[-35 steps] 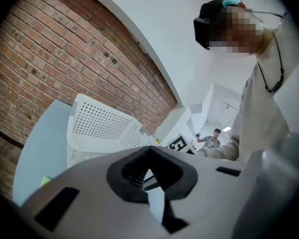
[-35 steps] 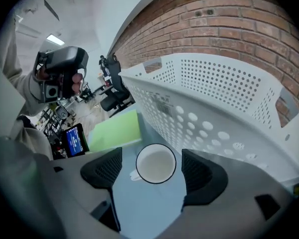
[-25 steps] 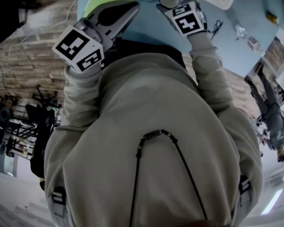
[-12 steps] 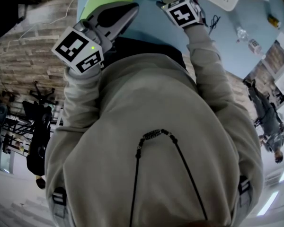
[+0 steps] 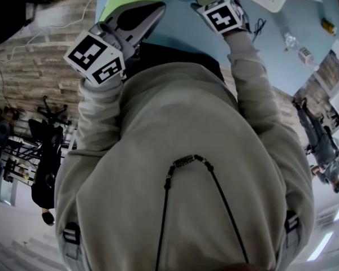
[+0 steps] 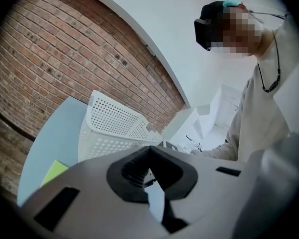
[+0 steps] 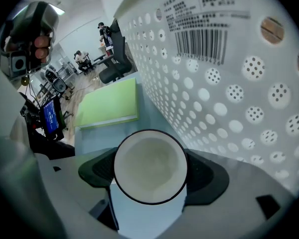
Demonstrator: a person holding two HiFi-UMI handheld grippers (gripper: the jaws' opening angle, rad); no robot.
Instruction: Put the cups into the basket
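Our right tongs (image 7: 150, 180) clasp a white cup (image 7: 149, 163), seemingly light, stiff and slick, by its sides just beside the perforated basket (image 7: 229, 98) over the worktop (image 7: 94, 136), while our left tongs (image 6: 150, 169) sit closed and empty.

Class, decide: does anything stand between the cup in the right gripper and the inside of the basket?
Yes. The basket turns its perforated side wall to the cup, which the right gripper holds close beside it, so the cup probably has to be lifted over that wall. Nothing else visible stands between them.
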